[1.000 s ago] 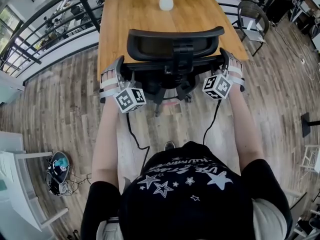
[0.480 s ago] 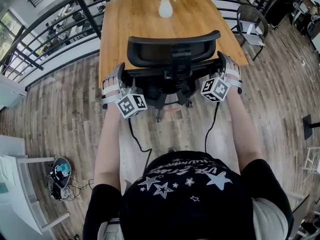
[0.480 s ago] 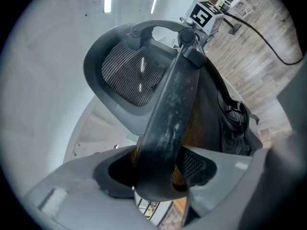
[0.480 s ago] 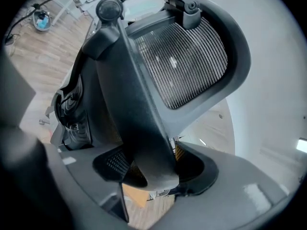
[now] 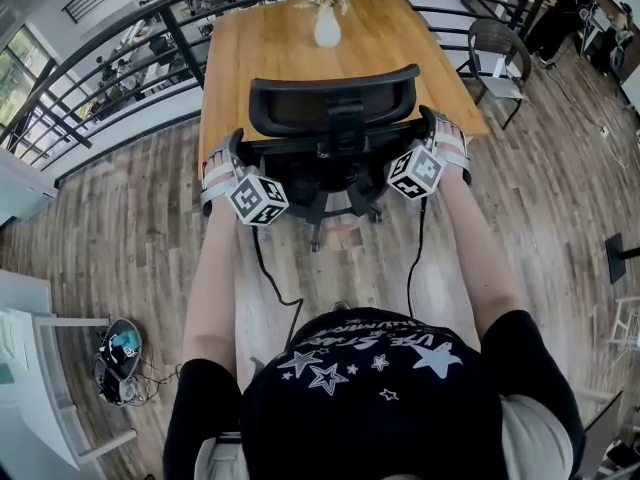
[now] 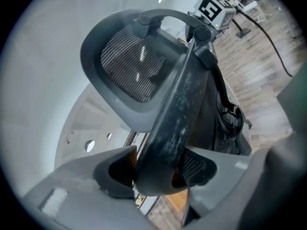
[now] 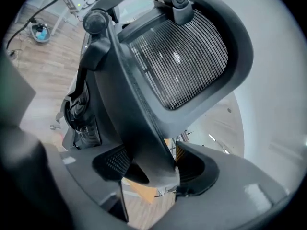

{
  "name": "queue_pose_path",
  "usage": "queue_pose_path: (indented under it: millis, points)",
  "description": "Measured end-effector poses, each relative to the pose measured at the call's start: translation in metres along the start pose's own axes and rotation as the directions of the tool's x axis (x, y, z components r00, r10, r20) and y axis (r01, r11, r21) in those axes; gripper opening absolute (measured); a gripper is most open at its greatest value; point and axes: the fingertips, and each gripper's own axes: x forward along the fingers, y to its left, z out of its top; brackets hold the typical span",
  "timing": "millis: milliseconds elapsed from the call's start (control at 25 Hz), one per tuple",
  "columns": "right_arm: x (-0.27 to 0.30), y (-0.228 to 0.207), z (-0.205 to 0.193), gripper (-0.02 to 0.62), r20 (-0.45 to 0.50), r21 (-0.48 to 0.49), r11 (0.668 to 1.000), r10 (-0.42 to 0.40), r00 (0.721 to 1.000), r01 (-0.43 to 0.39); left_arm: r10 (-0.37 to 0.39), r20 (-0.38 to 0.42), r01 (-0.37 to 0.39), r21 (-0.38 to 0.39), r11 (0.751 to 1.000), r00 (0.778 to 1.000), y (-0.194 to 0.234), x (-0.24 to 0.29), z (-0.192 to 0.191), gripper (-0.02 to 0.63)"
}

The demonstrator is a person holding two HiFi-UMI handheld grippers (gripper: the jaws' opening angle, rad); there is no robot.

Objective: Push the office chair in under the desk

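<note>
The black office chair stands at the near edge of the wooden desk, its mesh headrest toward me. My left gripper is shut on the left end of the chair's back frame, and both pads press the dark bar in the left gripper view. At the right end of the same frame, my right gripper is likewise shut, the bar clamped between its pads in the right gripper view. The seat and base are mostly hidden under the backrest.
A white vase with flowers stands at the desk's far end. A grey chair sits right of the desk. A black railing runs along the far left. White furniture and a cable bundle lie at lower left.
The chair has rolled forward toward the desk, with both grippers going along and keeping their hold on its back frame.
</note>
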Motion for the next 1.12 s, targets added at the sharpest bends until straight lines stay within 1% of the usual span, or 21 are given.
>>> queue_pose_path:
  millis: [120,200,320,440,560,640,840,920,1120]
  points:
    - [-0.010,0.004,0.002,0.287,0.008,-0.020,1.000,-0.016,1.000,0.016,-0.004,-0.023,0.004,-0.004,1.000,1.000,0.001,-0.004,-0.003,0.261]
    - [-0.019,0.007,0.000,0.301,0.021,-0.003,1.000,-0.024,0.999,0.025,0.002,-0.031,-0.003,-0.019,1.000,1.000,0.000,-0.009,-0.002,0.281]
    - [-0.033,0.011,-0.005,0.302,0.043,0.038,0.999,-0.024,0.999,0.023,0.005,-0.022,-0.007,-0.093,0.996,1.000,-0.003,-0.024,0.004,0.282]
    - [-0.053,0.010,-0.002,0.296,0.073,0.103,0.994,-0.036,0.997,0.028,0.005,-0.006,-0.006,-0.186,0.983,1.000,-0.005,-0.047,0.008,0.282]
    - [-0.076,0.004,0.004,0.287,0.119,0.167,0.985,-0.068,0.991,0.048,0.004,0.021,0.003,-0.297,0.955,1.000,-0.008,-0.073,0.012,0.281]
    - [-0.091,0.001,0.006,0.278,0.147,0.189,0.981,-0.077,0.986,0.049,-0.003,0.031,0.014,-0.351,0.936,1.000,-0.014,-0.089,0.016,0.282]
    - [-0.129,-0.001,0.008,0.238,0.211,0.200,0.978,-0.103,0.972,0.061,-0.015,0.062,0.041,-0.452,0.891,0.998,-0.037,-0.134,0.034,0.282]
    - [-0.144,0.000,0.007,0.221,0.231,0.229,0.972,-0.099,0.968,0.045,-0.012,0.075,0.047,-0.483,0.874,0.997,-0.044,-0.151,0.042,0.281]
    - [-0.183,0.000,-0.007,0.146,0.265,0.295,0.955,-0.106,0.958,0.024,0.000,0.129,0.072,-0.551,0.831,0.992,-0.057,-0.194,0.071,0.281]
